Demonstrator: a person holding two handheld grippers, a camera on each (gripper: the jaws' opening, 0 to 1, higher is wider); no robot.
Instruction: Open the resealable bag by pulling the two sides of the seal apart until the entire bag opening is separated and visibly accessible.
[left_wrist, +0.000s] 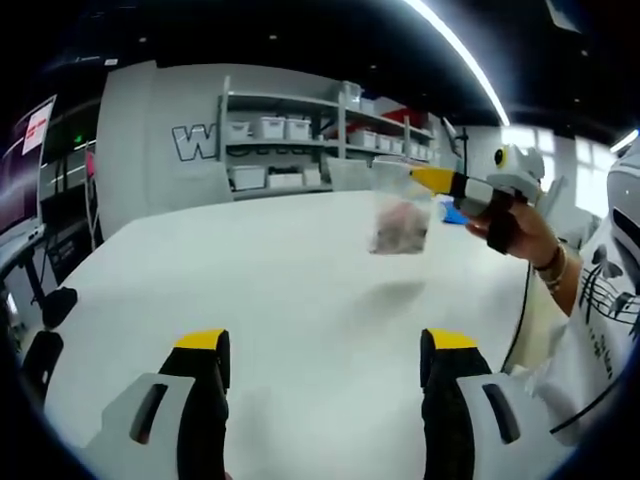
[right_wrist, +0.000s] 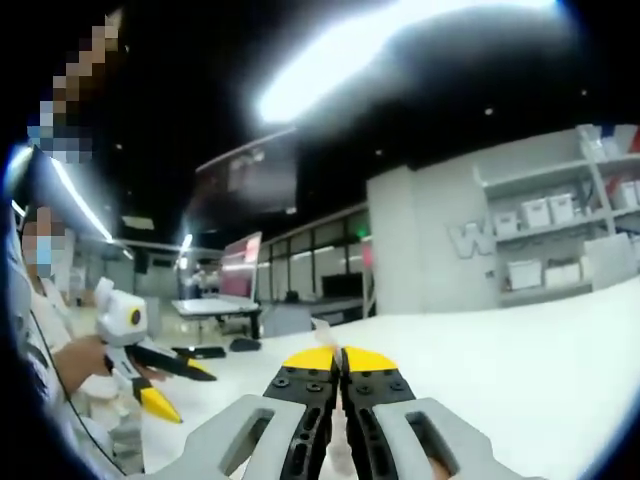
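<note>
Both views ride low over the white desk (left_wrist: 250, 290), the left gripper view facing the storage shelves (left_wrist: 300, 140), the right gripper view angled upward past them.

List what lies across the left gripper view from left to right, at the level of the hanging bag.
Shelving with white bins → resealable bag, hanging above the white table → right gripper pinching the bag's top edge → the person's hand holding that gripper.
</note>
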